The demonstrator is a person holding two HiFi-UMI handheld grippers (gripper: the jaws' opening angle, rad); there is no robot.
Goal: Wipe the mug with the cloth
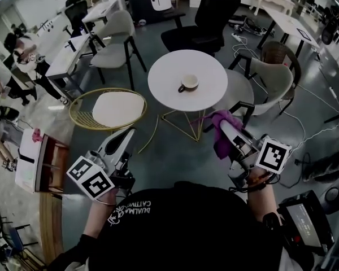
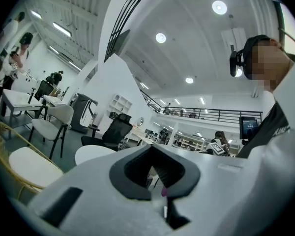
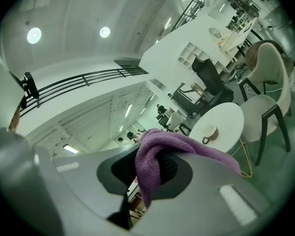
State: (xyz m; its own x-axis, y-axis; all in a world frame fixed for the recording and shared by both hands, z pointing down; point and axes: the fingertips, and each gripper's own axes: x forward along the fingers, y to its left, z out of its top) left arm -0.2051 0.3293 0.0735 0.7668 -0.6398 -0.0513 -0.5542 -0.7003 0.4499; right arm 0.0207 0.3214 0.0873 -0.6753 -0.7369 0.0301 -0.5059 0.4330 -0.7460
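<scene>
A cream mug (image 1: 188, 83) with a dark handle stands near the middle of the round white table (image 1: 212, 92); the right gripper view shows the mug (image 3: 210, 133) small and far off. My right gripper (image 1: 221, 125) is shut on a purple cloth (image 1: 221, 135) that drapes over its jaws, well short of the table's near edge. The cloth (image 3: 160, 154) fills the gap between the jaws in the right gripper view. My left gripper (image 1: 127, 133) is held out level to the left, shut and empty, its jaws (image 2: 157, 178) together.
A gold wire chair (image 1: 108, 109) with a white cushion stands left of the table. White chairs (image 1: 271, 81) and a black office chair (image 1: 212, 16) ring the table. Cables lie on the floor at right. People stand by desks at far left.
</scene>
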